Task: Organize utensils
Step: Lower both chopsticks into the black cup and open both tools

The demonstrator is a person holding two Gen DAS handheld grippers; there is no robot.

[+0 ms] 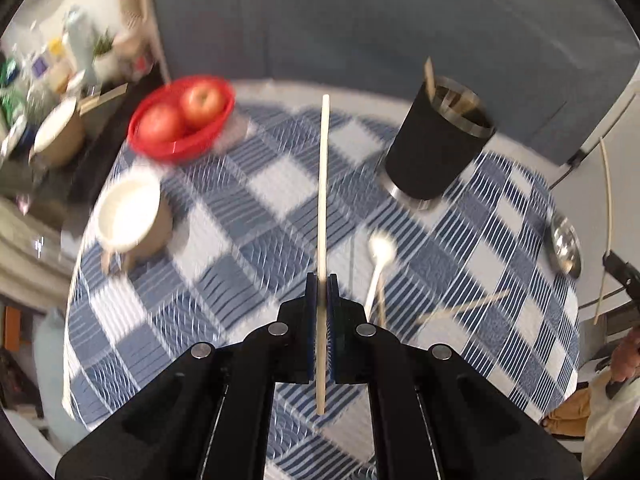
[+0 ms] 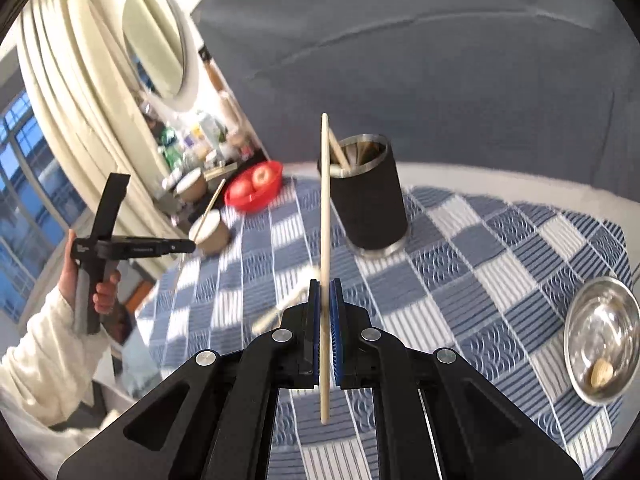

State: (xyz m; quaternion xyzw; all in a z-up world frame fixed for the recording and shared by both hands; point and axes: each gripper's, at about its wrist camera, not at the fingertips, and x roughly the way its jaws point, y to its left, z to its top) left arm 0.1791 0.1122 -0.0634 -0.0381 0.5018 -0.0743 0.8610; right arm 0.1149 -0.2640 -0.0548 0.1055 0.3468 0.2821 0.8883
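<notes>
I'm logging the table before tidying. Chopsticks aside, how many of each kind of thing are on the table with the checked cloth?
Apples: 2
Red bowl: 1
Paper cup: 1
Black holder: 1
White spoon: 1
Steel bowl: 1
Total: 7

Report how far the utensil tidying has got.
Done: some sticks already stand in the black holder. In hand: the left gripper and right gripper each clamp one chopstick. Left: a white spoon and another stick still lie on the checked cloth.
</notes>
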